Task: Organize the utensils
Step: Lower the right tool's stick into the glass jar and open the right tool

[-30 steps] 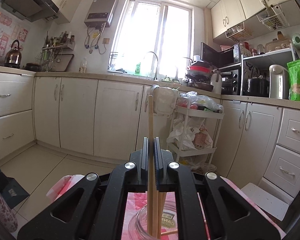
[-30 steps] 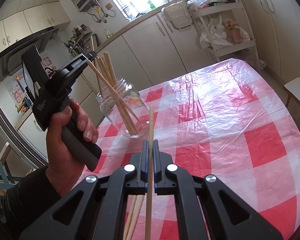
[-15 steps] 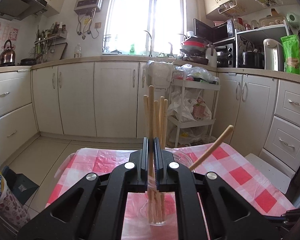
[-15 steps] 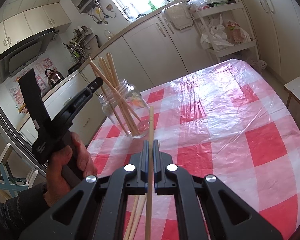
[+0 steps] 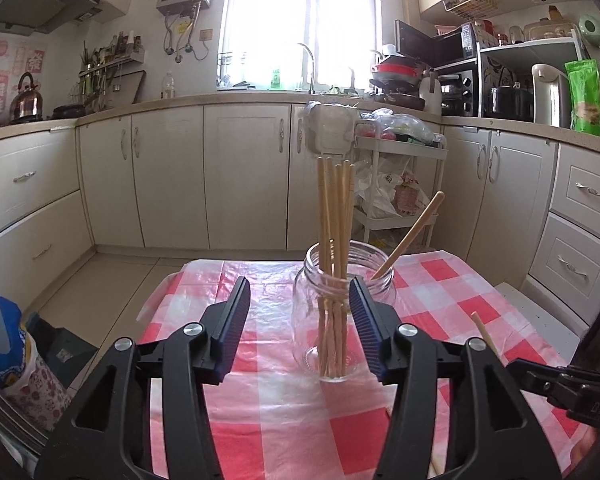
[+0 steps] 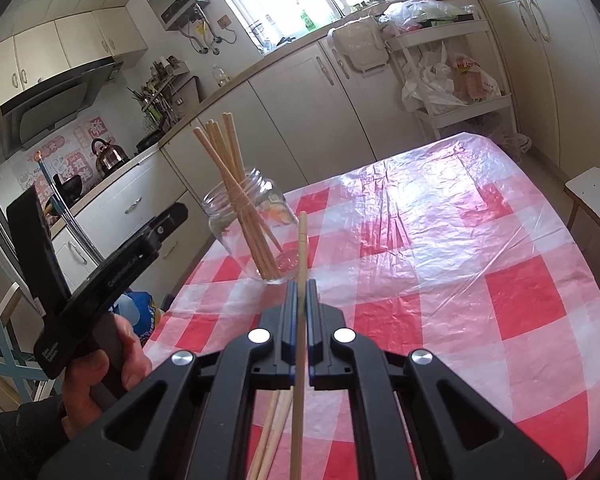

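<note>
Since the earlier frame the left gripper (image 5: 298, 322) has let go of its chopstick and drawn back; its jaws are opening, empty. The right gripper (image 6: 303, 312) stays clamped on one chopstick (image 6: 300, 320). Beyond, the glass jar (image 5: 342, 312) stands on the checked bench (image 6: 460, 280), holding a bundle of chopsticks (image 5: 334, 240)
</note>
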Motion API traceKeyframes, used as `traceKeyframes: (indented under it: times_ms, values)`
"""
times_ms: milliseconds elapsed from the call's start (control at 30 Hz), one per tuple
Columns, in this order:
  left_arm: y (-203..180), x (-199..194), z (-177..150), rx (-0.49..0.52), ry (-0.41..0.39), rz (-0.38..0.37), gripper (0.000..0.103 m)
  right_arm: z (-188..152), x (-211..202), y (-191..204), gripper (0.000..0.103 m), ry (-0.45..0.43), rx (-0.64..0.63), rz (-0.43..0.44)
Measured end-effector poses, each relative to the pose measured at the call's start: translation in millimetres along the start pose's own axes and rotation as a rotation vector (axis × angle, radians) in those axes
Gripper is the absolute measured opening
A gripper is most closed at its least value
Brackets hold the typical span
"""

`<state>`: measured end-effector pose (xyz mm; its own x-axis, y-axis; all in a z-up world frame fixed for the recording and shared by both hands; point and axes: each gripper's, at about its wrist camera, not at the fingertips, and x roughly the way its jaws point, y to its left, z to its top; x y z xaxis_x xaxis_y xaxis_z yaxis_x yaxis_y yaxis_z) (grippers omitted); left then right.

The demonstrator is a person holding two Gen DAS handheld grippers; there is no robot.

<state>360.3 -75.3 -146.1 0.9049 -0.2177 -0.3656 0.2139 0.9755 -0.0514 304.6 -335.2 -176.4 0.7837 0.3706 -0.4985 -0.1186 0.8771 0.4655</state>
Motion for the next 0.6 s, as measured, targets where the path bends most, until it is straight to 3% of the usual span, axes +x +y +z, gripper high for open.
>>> traceKeyframes:
  times_ms: [300,600]
  values:
    - [22.6,-4.6,-25.4,-0.086,0.127,0.022,0.061,-2.0,-1.0,8.1,0.005,-0.009,-0.030,-0.013]
    - [27.5,0.5,-30.2,-0.122,0.167,0.031,0.075,10.2,-13.3,31.9,0.005,-0.072,-0.097,-0.020]
